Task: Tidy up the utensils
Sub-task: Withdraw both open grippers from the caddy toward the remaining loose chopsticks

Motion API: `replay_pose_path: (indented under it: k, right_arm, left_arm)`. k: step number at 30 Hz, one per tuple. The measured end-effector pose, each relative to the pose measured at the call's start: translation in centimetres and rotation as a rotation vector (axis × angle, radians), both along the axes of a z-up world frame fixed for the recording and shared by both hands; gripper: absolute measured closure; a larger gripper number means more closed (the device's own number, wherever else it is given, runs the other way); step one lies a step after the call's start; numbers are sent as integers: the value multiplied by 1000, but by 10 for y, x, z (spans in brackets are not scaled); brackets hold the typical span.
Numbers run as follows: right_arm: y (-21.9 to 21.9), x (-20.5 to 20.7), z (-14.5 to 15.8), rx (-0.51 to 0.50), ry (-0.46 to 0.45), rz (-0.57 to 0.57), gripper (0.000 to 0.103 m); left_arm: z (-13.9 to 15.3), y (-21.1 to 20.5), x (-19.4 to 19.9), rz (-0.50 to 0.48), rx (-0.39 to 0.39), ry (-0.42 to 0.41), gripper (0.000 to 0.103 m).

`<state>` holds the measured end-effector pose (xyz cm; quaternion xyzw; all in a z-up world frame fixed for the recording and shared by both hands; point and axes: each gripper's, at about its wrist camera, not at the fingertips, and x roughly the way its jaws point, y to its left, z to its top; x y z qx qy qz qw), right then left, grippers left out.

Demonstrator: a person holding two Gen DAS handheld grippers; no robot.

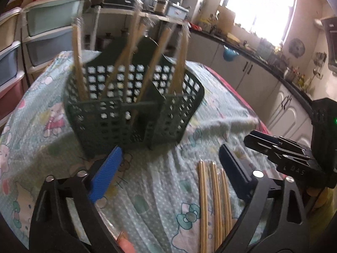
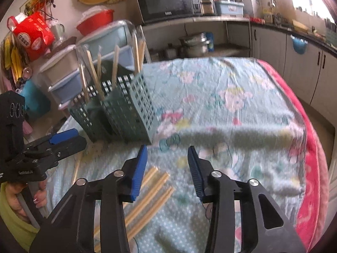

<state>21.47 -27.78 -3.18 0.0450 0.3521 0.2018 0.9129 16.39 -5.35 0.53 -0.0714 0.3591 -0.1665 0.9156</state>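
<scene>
Pickup step I think: both the left gripper and right gripper are released and empty, loose chopsticks just under the right fingers, so close on one, then the basket.

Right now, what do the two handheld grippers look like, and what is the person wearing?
Both grippers, left and right, are black angular frames with silver round bolts and ribbed blue finger pads. White lettering marks the left gripper's body in the right wrist view. A yellow-green sleeve shows by the left hand.

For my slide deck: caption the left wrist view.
Open left tool above loose bamboo chopsticks near the dark green lattice plastic basket holding upright chopsticks.
</scene>
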Motion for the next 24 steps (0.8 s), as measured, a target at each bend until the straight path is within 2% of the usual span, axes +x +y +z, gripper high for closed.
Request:
replay_pose_path:
  k: [2,5,8,12,21,24]
  right_arm:
    - [-1,1,-7,0,26,3,70]
    - [-3,5,-19,2,70,9,70]
    - [-5,9,-29,12,109,9,71]
    - [-7,15,-43,28,165,16,76]
    - [-4,22,-59,47,240,36,76]
    - [-2,26,-66,50,264,40,79]
  left_arm:
    - [-8,-8,3,-21,19,29,30]
    - [-20,-17,8,-41,32,82,33]
    - [-30,-23,12,-56,30,119,41]
    - [-43,-33,16,-86,39,167,51]
    - [-61,-55,21,-150,67,219,57]
    - [-65,-59,23,-157,77,228,58]
